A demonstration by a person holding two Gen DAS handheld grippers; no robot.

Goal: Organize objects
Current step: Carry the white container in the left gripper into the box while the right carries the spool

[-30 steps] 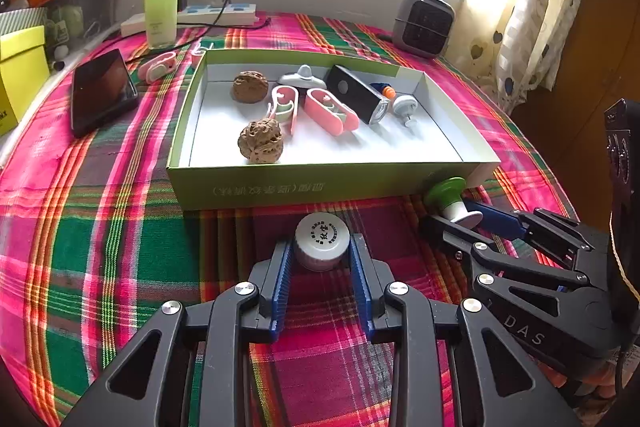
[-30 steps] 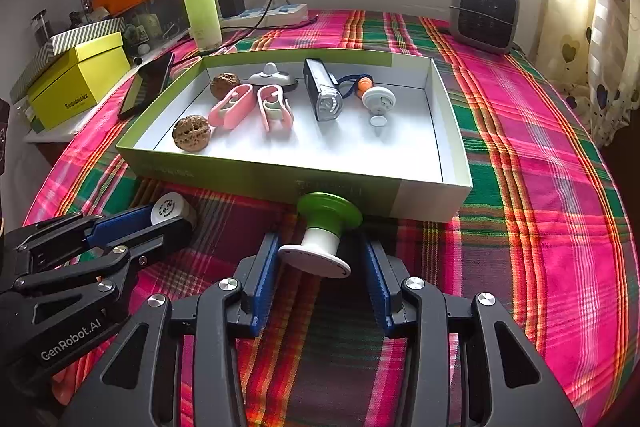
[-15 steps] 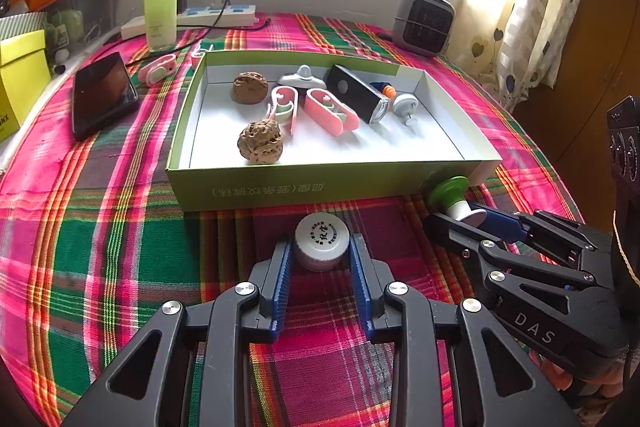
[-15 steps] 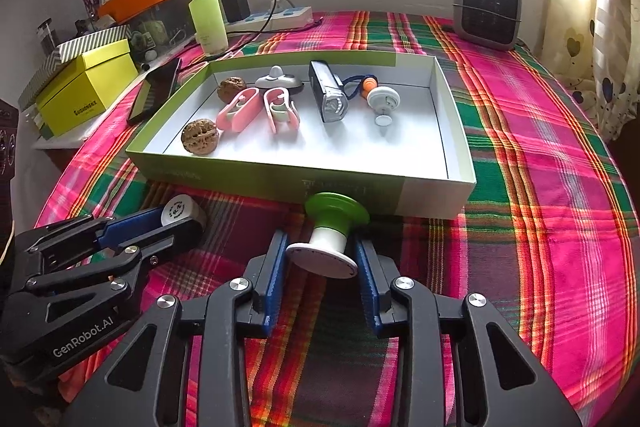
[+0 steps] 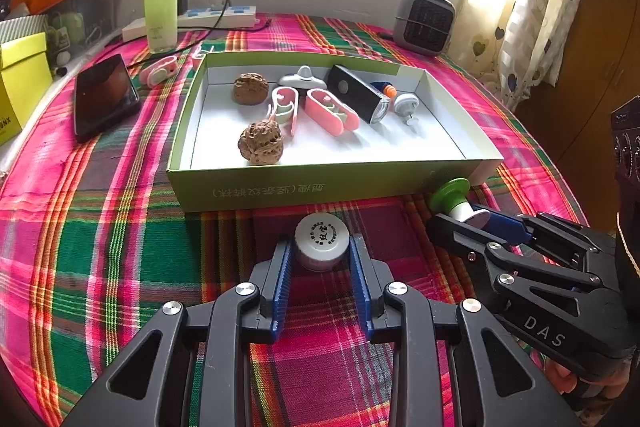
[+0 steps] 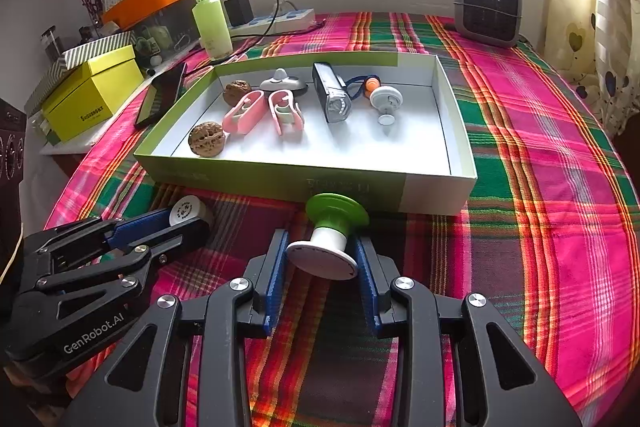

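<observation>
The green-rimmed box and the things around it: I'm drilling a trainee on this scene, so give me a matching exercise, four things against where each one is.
Things:
1. white-capped jar
2. green-topped knob
3. black phone
4. black bike light

Places:
A. inside the green-rimmed box
B. between the pads of the left hand-held gripper
C. on the tablecloth, left of the box
D. between the pads of the right hand-held gripper

Pairs: 1-B, 2-D, 3-C, 4-A
</observation>
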